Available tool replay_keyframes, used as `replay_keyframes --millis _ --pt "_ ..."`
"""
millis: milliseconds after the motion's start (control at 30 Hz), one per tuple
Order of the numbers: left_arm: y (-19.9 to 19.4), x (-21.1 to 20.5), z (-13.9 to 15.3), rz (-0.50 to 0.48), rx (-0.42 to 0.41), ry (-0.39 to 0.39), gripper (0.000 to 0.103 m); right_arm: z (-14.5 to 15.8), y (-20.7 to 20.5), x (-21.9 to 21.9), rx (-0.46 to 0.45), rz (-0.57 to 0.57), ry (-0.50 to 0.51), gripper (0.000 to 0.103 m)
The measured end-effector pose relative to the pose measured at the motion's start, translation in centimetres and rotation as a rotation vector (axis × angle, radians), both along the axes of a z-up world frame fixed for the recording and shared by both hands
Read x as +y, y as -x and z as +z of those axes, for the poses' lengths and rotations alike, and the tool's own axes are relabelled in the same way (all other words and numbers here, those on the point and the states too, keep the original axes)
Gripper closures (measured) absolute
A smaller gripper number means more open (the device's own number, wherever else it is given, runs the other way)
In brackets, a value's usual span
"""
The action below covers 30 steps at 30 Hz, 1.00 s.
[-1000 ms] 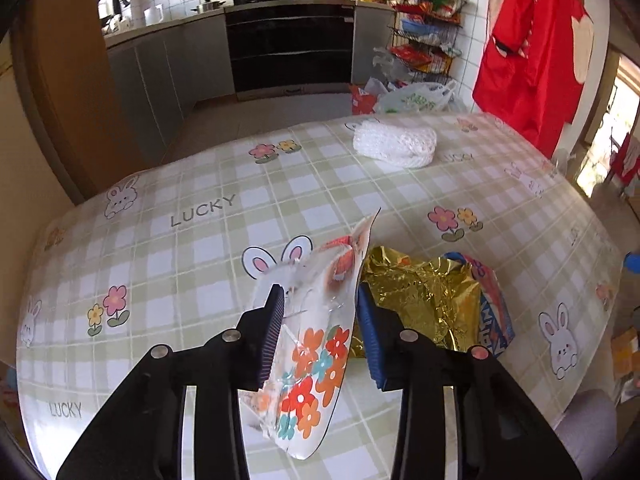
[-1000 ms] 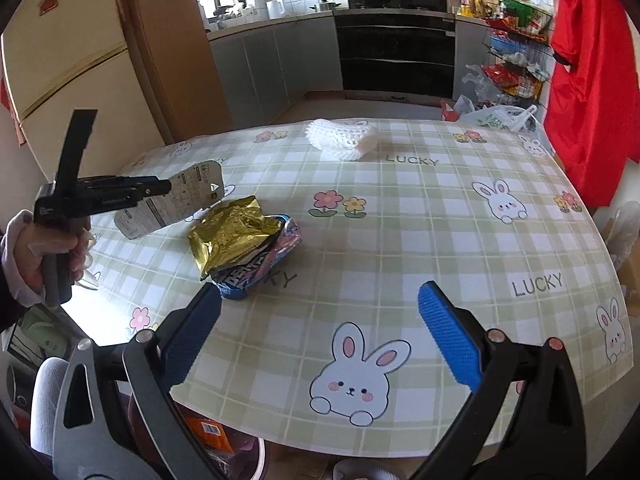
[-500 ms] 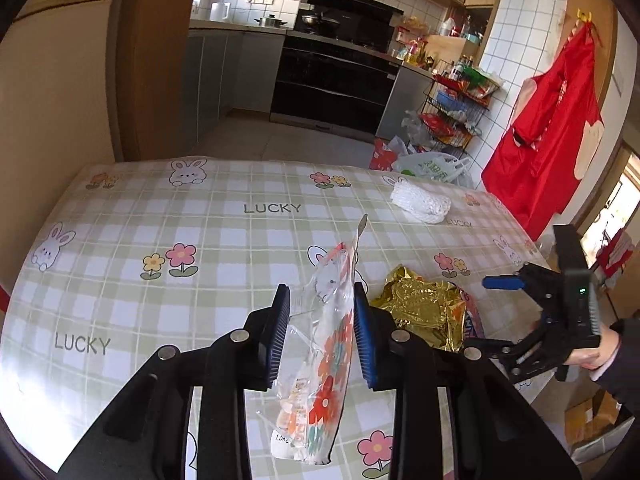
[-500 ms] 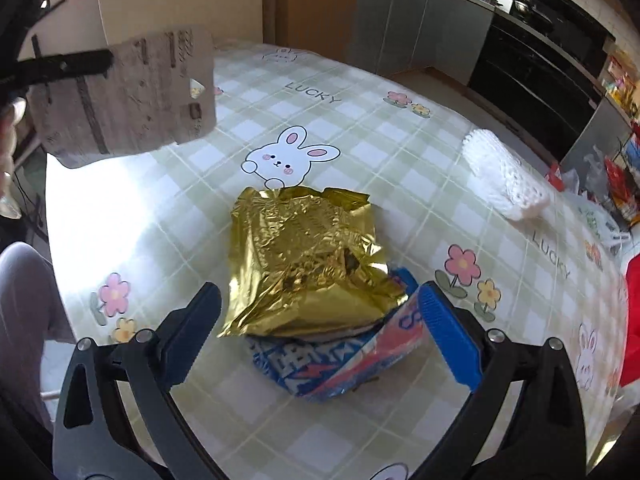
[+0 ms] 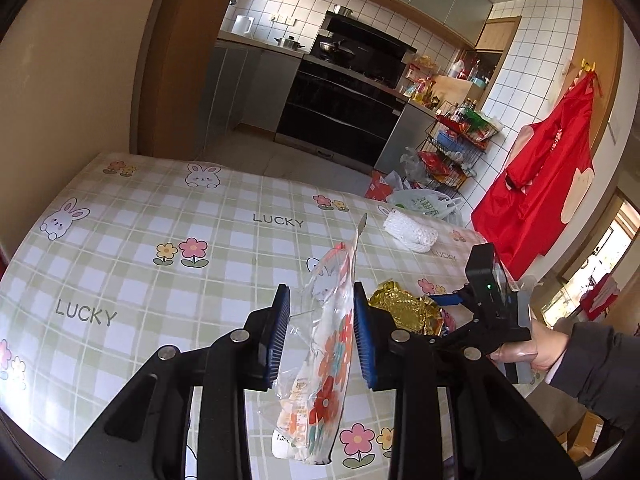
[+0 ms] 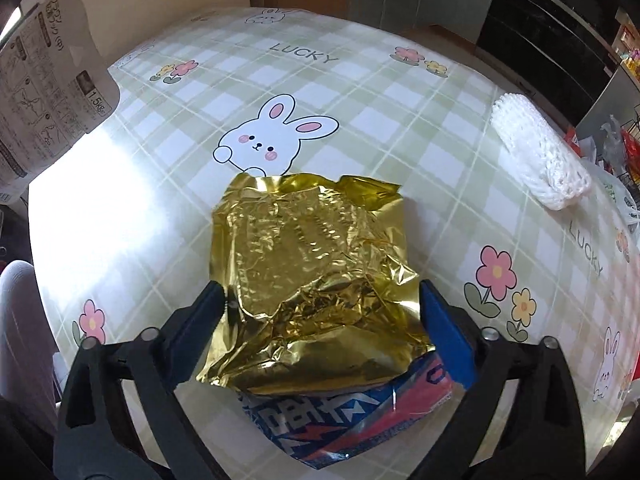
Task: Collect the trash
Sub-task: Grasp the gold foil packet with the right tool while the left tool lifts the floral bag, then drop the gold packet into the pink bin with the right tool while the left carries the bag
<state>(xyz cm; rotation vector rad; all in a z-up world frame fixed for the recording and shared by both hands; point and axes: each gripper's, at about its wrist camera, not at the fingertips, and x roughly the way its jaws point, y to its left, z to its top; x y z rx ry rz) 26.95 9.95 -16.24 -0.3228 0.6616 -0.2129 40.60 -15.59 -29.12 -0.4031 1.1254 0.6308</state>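
Since the earlier frames, both hands have shifted: the right gripper has come down over the gold foil wrapper, which before lay further ahead of it, and the left gripper has carried the flower-printed plastic bag up and aside.

The right jaws are closing, with the gold wrapper between them; the pads stand at its two sides, and I cannot tell if they touch it already. The left fingers look slightly apart around the bag; only one pad seems to touch it, so it could slip out.

I think the gold wrapper may crumple and slide, or the blue-and-red packet under it stays on the table.

How the packet lies beneath is hidden. No trash bin shows in these views. The white foam net waits near the far edge.
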Motion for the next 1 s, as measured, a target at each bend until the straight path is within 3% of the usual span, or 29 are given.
replay_keyframes --millis 200,467,767,1000 --pt "1.7 0.4 1.0 0.024 -0.028 0.025 0.073 1.7 1.7 0.9 -0.089 0.02 0.05 0.017" --pt "3.9 0.7 2.9 0.036 -0.07 0.019 0.073 7.6 5.0 0.1 -0.234 -0.044 -0.065 0.017" --pt "8.1 1.3 6.0 0.051 -0.131 0.031 0.073 15.8 15.6 -2.9 -0.415 -0.113 -0.292 0.017" --pt "12.1 1.8 7.7 0.069 -0.167 0.039 0.073 18.4 23.6 -5.3 -0.465 -0.177 -0.389 0.017"
